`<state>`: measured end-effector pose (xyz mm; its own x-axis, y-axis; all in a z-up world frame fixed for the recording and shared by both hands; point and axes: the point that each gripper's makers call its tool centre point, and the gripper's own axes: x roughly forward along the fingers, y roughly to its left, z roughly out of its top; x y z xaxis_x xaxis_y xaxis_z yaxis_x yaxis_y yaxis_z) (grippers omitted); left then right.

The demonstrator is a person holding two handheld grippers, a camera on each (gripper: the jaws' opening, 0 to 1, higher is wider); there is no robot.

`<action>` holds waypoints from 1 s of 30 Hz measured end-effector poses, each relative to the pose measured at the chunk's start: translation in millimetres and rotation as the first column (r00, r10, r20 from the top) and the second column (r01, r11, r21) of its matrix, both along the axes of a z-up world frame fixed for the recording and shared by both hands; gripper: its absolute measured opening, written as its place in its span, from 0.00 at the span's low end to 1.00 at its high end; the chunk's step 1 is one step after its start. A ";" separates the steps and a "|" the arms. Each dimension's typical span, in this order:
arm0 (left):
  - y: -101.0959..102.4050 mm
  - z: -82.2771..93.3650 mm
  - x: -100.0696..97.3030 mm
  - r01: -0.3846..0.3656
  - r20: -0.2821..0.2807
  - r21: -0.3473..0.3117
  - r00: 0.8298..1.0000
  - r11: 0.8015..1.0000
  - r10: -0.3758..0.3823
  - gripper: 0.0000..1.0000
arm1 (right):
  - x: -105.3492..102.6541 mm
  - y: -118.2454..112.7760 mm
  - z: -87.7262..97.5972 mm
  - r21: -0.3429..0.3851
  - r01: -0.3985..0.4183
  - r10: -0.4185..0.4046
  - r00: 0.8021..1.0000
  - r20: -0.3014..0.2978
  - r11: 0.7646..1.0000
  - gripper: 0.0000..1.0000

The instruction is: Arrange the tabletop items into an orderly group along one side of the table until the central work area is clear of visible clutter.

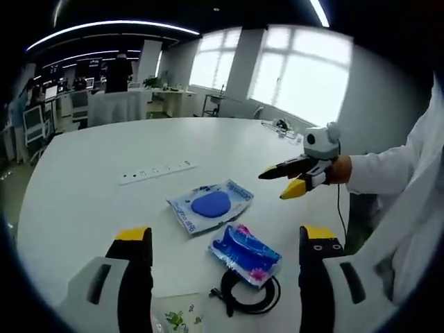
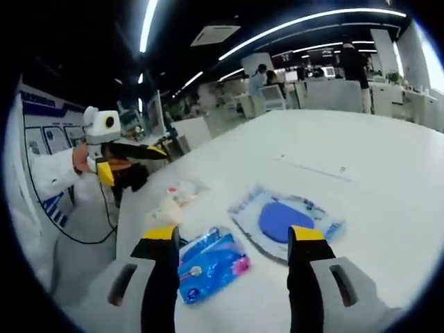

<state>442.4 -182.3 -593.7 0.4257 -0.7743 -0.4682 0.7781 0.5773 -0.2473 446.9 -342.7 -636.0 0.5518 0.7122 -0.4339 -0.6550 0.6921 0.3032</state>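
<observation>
- White table [image 1: 83,208] carries all the clutter in the left gripper view, and we take the round blue pad packet [image 1: 210,205] as our landmark. The smaller blue packet with pink print [image 1: 244,253] lies just beside it, on the side nearer to our left gripper [image 1: 225,244], and the coiled black cable [image 1: 251,293] touches that small packet from the near side. A clear bag with green bits [image 1: 177,320] lies nearer again, between the released jaws. The white power strip [image 1: 158,171] lies beyond the landmark, apart from it.
- In this same view the right gripper [image 1: 283,180] hovers to the right of the landmark, jaws parted and holding nothing.
- In the right gripper view, the round blue pad packet [image 2: 286,220] sits just ahead of the right gripper [image 2: 232,239], whose jaws stand released. The smaller blue packet [image 2: 208,262] lies beside it, between the jaws. The clear bag [image 2: 175,198] lies further toward the left gripper [image 2: 128,161], whose yellow tips stand apart with nothing between them.
- We judge these risks: thin film packets may slip from a pinch or only slide on the smooth top; the loose cable may uncoil or drag the small packet; things near the table edge may fall.
</observation>
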 end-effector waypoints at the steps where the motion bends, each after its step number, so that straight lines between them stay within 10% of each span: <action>1: 0.3 -0.3 -2.6 -0.002 -0.004 -0.003 1.000 1.000 0.002 0.90 | -0.4 1.1 -0.7 -0.004 -0.010 0.010 1.000 0.001 1.000 0.61; 30: 23.6 -20.1 -45.0 -0.073 -0.073 -0.013 0.995 0.997 0.072 0.88 | -2.5 35.2 -46.3 -0.115 -0.260 0.254 0.965 -0.064 0.959 0.52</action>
